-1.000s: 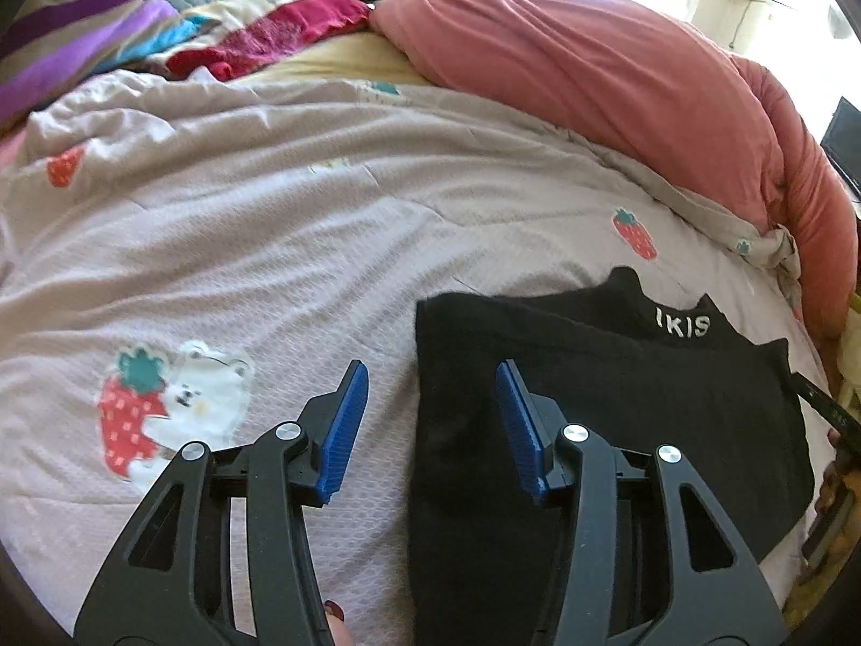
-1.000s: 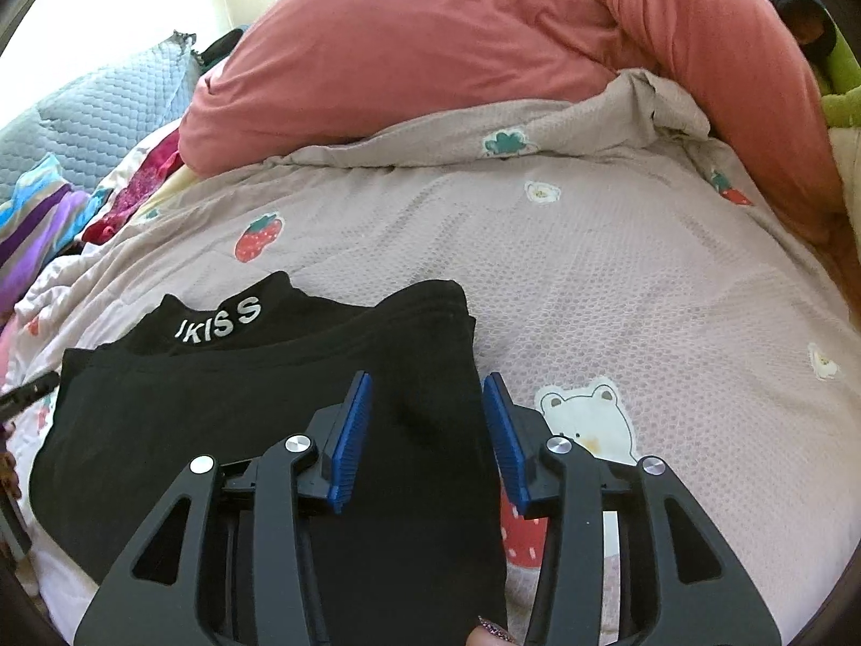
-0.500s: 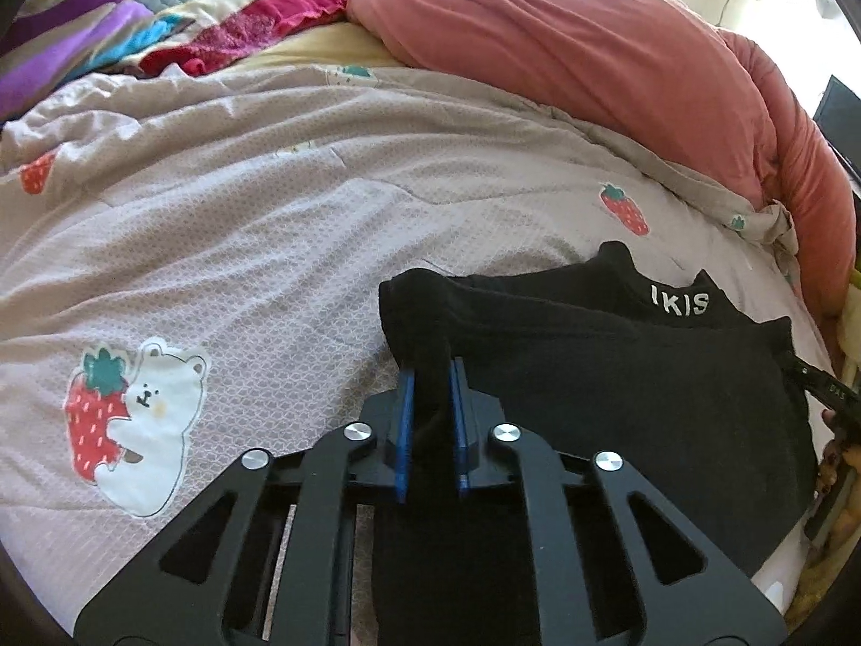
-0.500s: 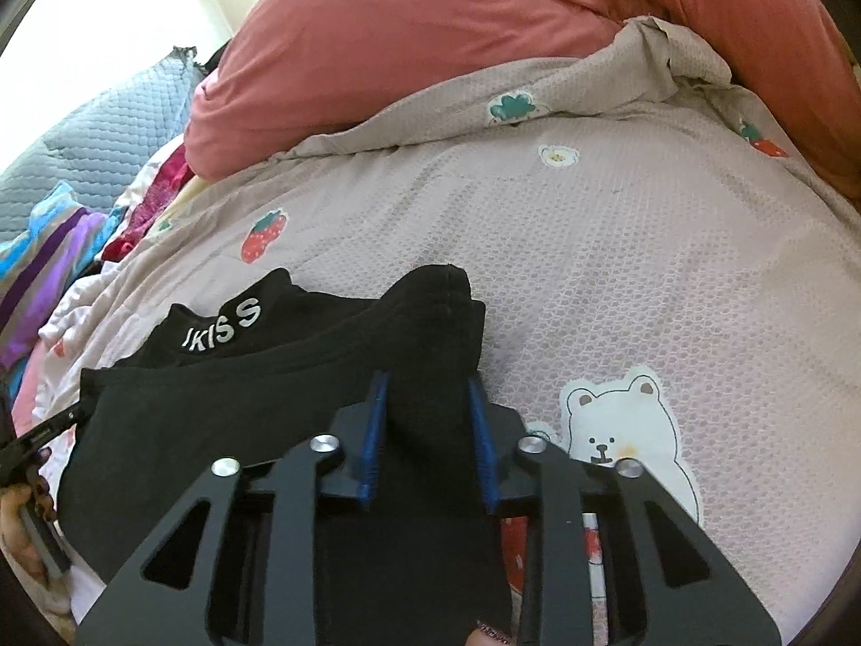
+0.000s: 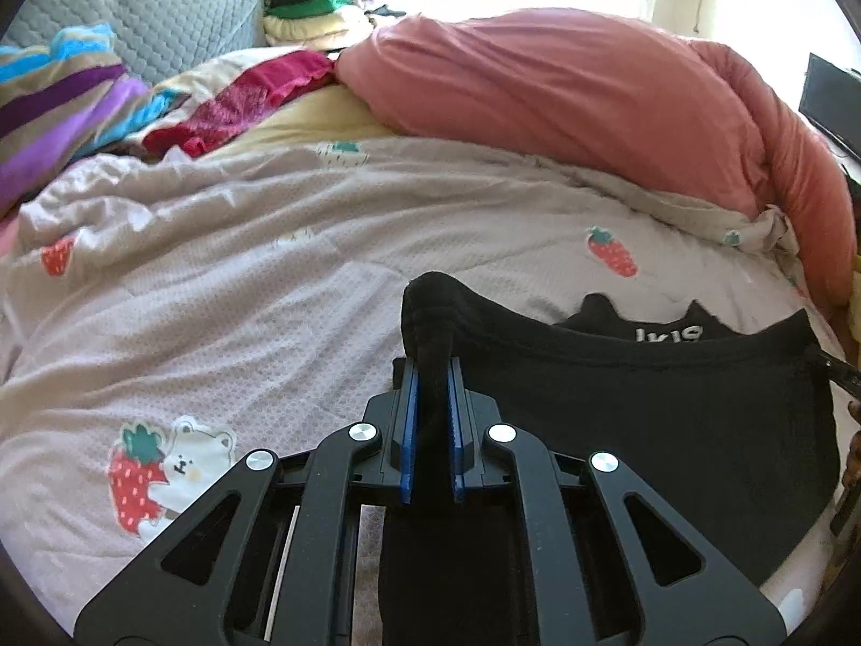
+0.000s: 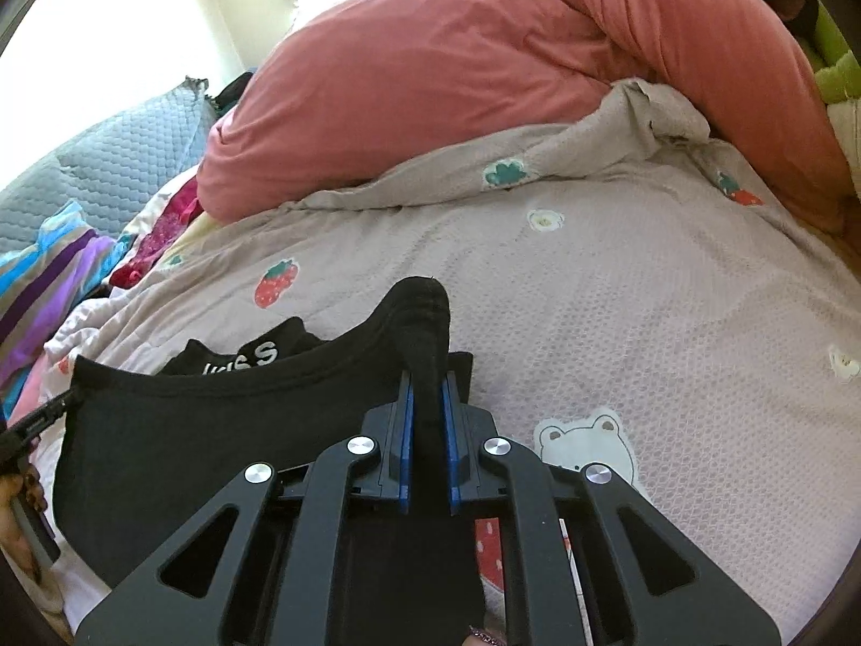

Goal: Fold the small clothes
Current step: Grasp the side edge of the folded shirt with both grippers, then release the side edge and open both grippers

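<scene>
Garment [image 5: 646, 430] corners are now pinched at both ends: a second ago both sets of jaws stood wide over the black cloth, and they have since closed onto it. The left gripper [image 5: 430, 371] has its blue pads [image 5: 409, 420] tight on a bunched corner, which pokes up just beyond the tips; the rest of the cloth spreads to the right of the jaws, white lettering [image 5: 670, 334] showing at the neck. The right gripper [image 6: 425, 382] has just finished closing and clamps the opposite corner the same way, cloth trailing off to the left of its jaws. The garment still lies on the bedspread [image 5: 269, 280], its gripped edge beginning to lift. With both corners secured, the fold can likely start: carry this edge over toward the collar.
</scene>
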### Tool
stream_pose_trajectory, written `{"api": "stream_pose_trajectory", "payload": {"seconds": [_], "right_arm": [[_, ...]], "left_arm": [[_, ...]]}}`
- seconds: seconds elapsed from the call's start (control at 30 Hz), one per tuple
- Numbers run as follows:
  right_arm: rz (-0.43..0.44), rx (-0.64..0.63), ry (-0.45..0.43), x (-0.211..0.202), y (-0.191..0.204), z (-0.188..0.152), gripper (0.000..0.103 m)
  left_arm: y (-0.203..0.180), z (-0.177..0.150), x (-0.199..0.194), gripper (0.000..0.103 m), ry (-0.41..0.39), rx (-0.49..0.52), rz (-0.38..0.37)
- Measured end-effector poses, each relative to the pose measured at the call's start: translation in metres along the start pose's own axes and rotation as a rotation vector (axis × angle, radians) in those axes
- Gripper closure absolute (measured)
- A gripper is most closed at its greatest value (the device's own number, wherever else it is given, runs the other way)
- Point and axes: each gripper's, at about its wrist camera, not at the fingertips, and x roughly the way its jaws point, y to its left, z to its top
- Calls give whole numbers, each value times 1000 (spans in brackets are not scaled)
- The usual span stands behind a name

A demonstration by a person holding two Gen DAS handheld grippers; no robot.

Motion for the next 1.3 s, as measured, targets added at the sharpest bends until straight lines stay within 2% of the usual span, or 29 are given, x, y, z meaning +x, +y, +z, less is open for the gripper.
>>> {"api": "stream_pose_trajectory", "payload": {"seconds": [0.23,0.3,0.47,0.67,0.97,1.13,1.3], "right_arm": [[-50,22,46,15,-9,-12,95],[-54,27,49,17,-9,-15,94],[-48,46,49,12,-9,-17,91],[-28,66,61,5,-9,-22,78],[-12,55,35,-18,-1,-26,69],[-18,9,0,-38,10,-29,59],[-11,-58,-6,-52,27,-39,58]], "left_arm": [[1,-13,21,95,76,11,38],[1,-16,22,91,79,20,55],[0,-18,19,89,83,29,69],[-3,-20,17,87,90,35,78],[-6,-24,6,82,86,33,83],[-6,-24,-8,74,73,26,78],[-9,-25,-25,66,56,15,64]]}}
